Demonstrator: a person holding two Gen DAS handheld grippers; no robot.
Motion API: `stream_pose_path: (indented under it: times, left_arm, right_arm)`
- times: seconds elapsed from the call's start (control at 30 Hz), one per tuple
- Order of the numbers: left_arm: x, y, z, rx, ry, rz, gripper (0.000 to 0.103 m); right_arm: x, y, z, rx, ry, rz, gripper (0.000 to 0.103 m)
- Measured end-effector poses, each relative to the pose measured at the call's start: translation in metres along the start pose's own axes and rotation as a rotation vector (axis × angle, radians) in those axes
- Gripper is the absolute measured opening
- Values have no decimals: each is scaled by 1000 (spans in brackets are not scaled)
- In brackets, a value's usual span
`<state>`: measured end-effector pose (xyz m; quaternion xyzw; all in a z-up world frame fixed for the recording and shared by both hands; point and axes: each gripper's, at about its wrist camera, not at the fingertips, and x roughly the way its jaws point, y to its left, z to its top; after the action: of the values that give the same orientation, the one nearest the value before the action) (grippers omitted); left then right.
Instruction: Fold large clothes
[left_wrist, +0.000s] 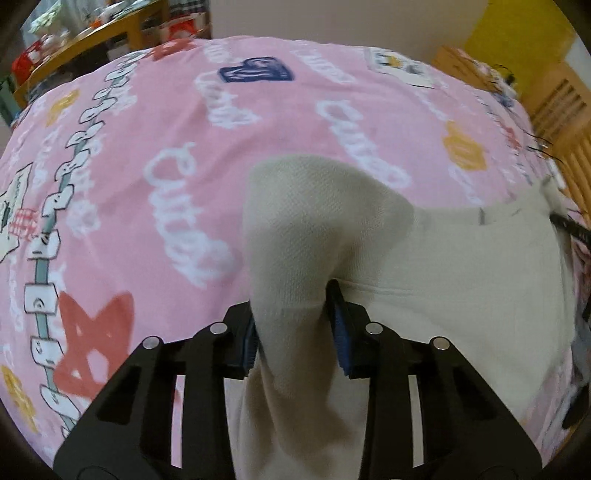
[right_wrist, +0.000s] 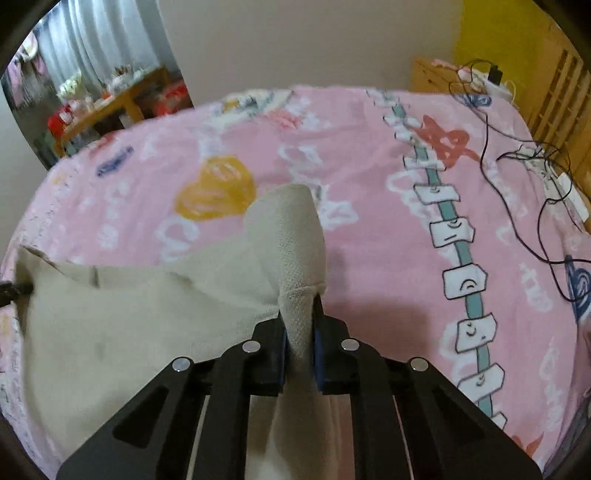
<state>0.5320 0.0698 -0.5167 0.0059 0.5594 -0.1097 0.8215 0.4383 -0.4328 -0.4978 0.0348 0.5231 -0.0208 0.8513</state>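
Observation:
A cream knit garment lies spread on a pink printed bedsheet. My left gripper is shut on a bunched fold of the cream garment, which rises in a hump past its blue pads. In the right wrist view the same cream garment stretches off to the left over the pink bedsheet. My right gripper is shut on another pinched corner of it, the cloth standing up beyond the fingertips. The other gripper's black tip shows at the cloth's far right edge.
Black cables trail over the sheet at the right, near a wooden slatted headboard. A wooden table with clutter stands beyond the bed's far left. A yellow wall is behind.

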Motion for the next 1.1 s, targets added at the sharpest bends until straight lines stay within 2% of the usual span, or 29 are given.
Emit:
stream_pose_path:
  times: [0.07, 0.1, 0.13, 0.17, 0.2, 0.23, 0.27, 0.3, 0.33, 0.4, 0.47, 0.5, 0.53, 0.57, 0.6, 0.67, 0.7, 0.73, 0.77, 0.8, 0.83, 0.87, 0.93, 0.97, 1.0, 1.03, 1.07, 1.1]
  left_arm:
    - [27, 5, 12, -2, 44, 31, 34]
    - [48, 9, 16, -43, 117, -13, 34]
    - [56, 13, 20, -82, 130, -26, 38]
    - [59, 16, 22, -112, 133, -42, 40]
    - [62, 21, 23, -146, 144, -79, 40]
    - [61, 28, 23, -173, 151, -114, 45]
    - [60, 32, 23, -186, 163, -142, 51]
    - [56, 39, 23, -194, 186, -152, 76]
    - [54, 45, 24, -198, 202, -138, 95]
    - [38, 61, 22, -212, 213, -146, 96]
    - [14, 64, 16, -192, 189, -113, 96]
    - [-3, 58, 15, -167, 157, -85, 96]
    - [-24, 46, 14, -126, 121, -56, 96]
    - [-38, 34, 9, -94, 91, -46, 96]
    - [-59, 13, 3, -51, 46, -61, 96]
    - [-81, -27, -13, -18, 12, -152, 96]
    - [-86, -56, -28, -3, 22, -241, 96]
    - [-85, -71, -38, -1, 37, -289, 96]
    - [-76, -97, -56, -20, 61, -324, 96]
    - [-64, -112, -66, -21, 84, -321, 96]
    - [-46, -126, -77, -18, 102, -276, 96]
    - [-27, -134, -82, -27, 114, -209, 96]
    - [2, -134, -85, -50, 112, -115, 95]
    - [19, -126, -81, -59, 100, -22, 94]
    - [30, -117, -77, -59, 79, 55, 94]
    - [41, -105, -72, -77, 84, 54, 95]
    - [47, -96, -68, -114, 114, 15, 95]
    - [46, -96, -65, -116, 120, 12, 95]
  right_arm:
    - [32, -6, 1, 34, 54, -2, 16]
    - [43, -6, -1, 39, 78, -15, 18]
    - [57, -5, -4, 17, 116, -42, 27]
    - [63, -2, -7, -23, 133, -85, 42]
    - [63, 0, -9, -48, 127, -121, 50]
    - [58, -1, -10, -64, 110, -162, 66]
    - [52, -5, -11, -59, 97, -174, 69]
    - [43, -12, -11, -32, 88, -161, 69]
    - [29, -21, -11, 6, 68, -150, 67]
    - [-8, -26, -16, 38, -12, -108, 58]
    - [-46, -14, -28, 15, -75, -8, 27]
    - [-64, 0, -39, -17, -83, 49, 20]
    - [-77, 10, -49, -34, -93, 100, 8]
    - [-96, 31, -69, -55, -105, 197, 5]
    - [-102, 44, -81, -64, -96, 252, 5]
    - [-100, 83, -113, -55, -29, 425, 5]
    - [-94, 95, -123, -40, -8, 471, 5]
    - [-82, 113, -134, -24, 21, 524, 5]
    - [-71, 126, -140, -22, 37, 533, 5]
    - [-55, 141, -143, -8, 48, 516, 5]
    - [-37, 151, -143, 11, 49, 483, 1]
    - [-21, 153, -137, 27, 58, 409, 1]
    - [0, 153, -133, 55, 78, 293, 0]
    - [14, 150, -128, 60, 111, 241, 0]
    - [23, 147, -126, 76, 139, 249, 0]
    - [24, 147, -123, 77, 146, 249, 0]
    - [21, 150, -122, 52, 142, 236, 0]
    - [11, 153, -120, 17, 122, 195, 0]
